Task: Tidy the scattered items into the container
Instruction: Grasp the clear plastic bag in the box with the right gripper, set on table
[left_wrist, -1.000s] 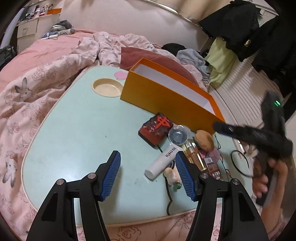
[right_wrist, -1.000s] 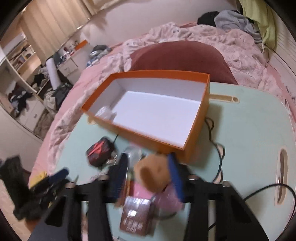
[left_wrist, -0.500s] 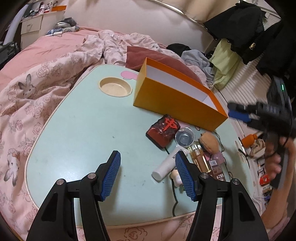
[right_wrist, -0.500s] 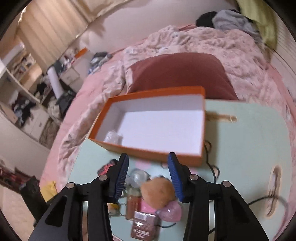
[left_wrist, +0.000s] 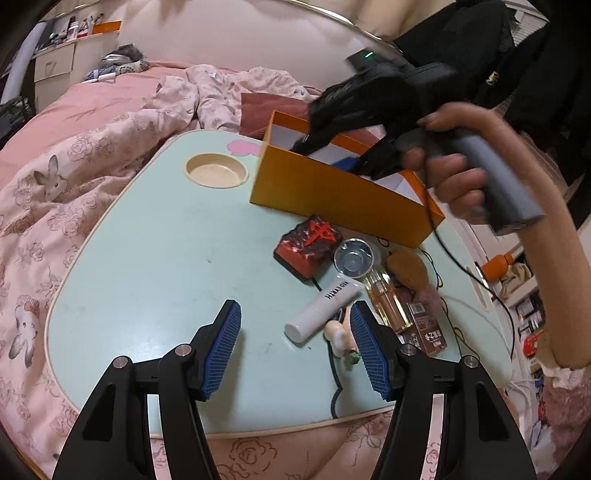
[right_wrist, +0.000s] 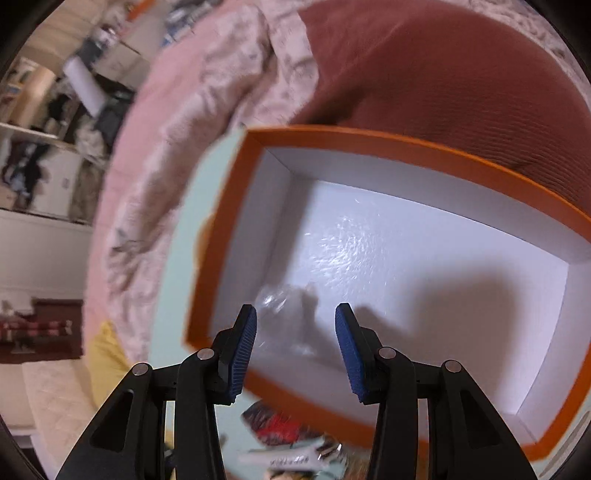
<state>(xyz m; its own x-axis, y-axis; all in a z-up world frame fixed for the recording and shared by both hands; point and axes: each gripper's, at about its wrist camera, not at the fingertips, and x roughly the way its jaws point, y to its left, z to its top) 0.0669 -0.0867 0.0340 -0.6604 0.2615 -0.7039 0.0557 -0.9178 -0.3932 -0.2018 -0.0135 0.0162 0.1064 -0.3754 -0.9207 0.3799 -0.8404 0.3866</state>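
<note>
Box (left_wrist: 343, 192), orange outside and white inside, stands open-topped at the far right of the pale green desk (left_wrist: 155, 258), which rests on a bed with a pink floral quilt (left_wrist: 74, 162). Right tool (right_wrist: 295, 343) hangs over the box's near left corner, jaws wide and holding nothing; a clear, blurred item (right_wrist: 284, 306) lies on the white box floor just ahead of its blue pads (right_wrist: 243, 350). In the left view the same tool appears as a blurred black body gripped by a hand (left_wrist: 454, 184) above the box, its tips dipping below the rim. Left tool (left_wrist: 295, 347) hovers low over the near desk edge, jaws wide and empty. Scattered items lie in a cluster near the box's front wall: a red and black packet (left_wrist: 306, 243), touching or just beside a clear round cap (left_wrist: 352, 256); a brown puff (left_wrist: 406, 266) to its right; a white tube (left_wrist: 325, 310) lying tilted; an amber bottle (left_wrist: 388, 299); a small brown carton (left_wrist: 424, 328); and a cream figurine (left_wrist: 340, 338) just beside the left tool's right finger. A black cable (left_wrist: 336, 391) trails across the near desk. A round recess (left_wrist: 216, 171) sits at the desk's far left.
</note>
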